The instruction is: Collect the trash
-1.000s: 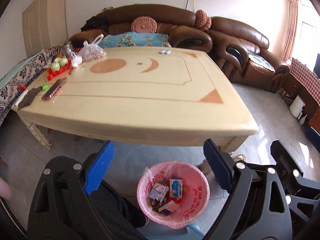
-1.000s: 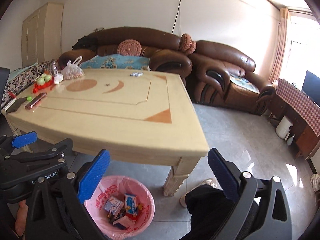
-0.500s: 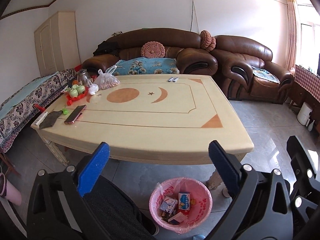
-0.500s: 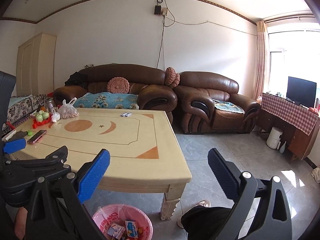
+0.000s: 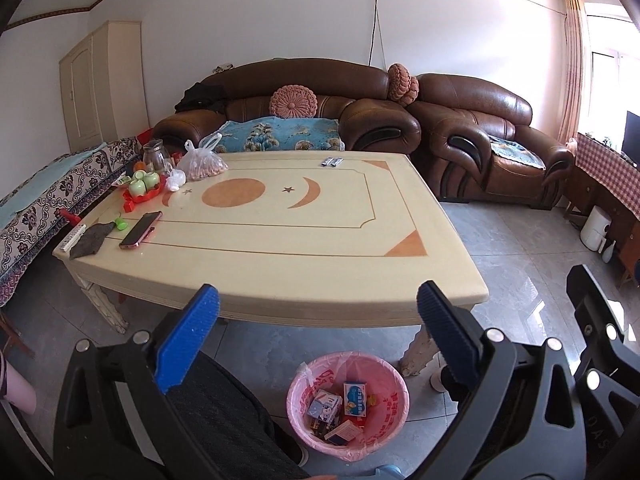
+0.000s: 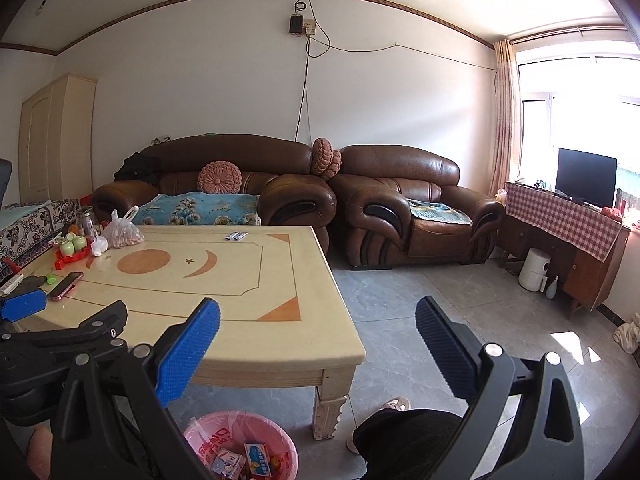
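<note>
A pink-lined trash bin stands on the floor before the table, holding several small cartons; the right wrist view shows the bin at its bottom edge. My left gripper hangs open above the bin, nothing between its blue pads. My right gripper is open too and empty, aimed over the table corner and floor. The left gripper's frame shows at the left of the right wrist view. The cream table carries two small batteries at its far edge.
On the table's left end lie a phone, a grey cloth, a red tray of green cups and a plastic bag. Brown sofas stand behind. A cabinet with a TV lines the right wall. The person's dark-clad knees are below.
Both grippers have risen and tilted up, so the table and bin sit lower and farther in the views and more wall shows. Both stay open and empty.
</note>
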Demonstrator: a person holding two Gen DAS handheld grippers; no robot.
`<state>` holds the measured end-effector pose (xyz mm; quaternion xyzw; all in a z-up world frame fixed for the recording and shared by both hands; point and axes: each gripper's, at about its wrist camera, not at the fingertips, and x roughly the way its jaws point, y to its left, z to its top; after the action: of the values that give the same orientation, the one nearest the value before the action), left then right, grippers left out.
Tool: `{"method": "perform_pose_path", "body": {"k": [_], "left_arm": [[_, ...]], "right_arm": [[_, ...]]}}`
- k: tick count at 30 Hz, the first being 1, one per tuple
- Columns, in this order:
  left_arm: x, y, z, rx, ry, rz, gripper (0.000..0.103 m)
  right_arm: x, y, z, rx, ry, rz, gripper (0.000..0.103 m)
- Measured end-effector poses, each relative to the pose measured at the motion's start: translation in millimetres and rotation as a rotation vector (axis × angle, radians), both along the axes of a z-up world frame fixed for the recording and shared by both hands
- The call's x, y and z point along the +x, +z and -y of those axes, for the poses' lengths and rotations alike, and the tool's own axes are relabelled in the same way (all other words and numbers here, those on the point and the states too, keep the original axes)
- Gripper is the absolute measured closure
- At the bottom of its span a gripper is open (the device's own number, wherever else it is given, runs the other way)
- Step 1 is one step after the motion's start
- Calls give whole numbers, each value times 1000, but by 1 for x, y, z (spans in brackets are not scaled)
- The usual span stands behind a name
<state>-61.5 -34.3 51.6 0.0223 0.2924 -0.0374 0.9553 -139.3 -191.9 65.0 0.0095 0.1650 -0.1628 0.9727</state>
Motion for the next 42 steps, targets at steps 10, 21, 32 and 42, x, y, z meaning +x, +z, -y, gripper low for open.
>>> {"method": "perform_pose_path", "body": {"k": [10,21,32,42], "left_arm": [[2,0,-3,-1,5,-8,6],[-1,0,-5,1,12,-6,6],[-2,2,-5,1,10,1,6],[-2,2,-6,-1,4,-5,6]], "right_arm": [[3,-1,-3,-5,1,-8,7],[2,-1,-4,-6,6,-6,7],[1,1,-4,-11,9,-1,7],[0,1,-4,-10,12,1,7]]}}
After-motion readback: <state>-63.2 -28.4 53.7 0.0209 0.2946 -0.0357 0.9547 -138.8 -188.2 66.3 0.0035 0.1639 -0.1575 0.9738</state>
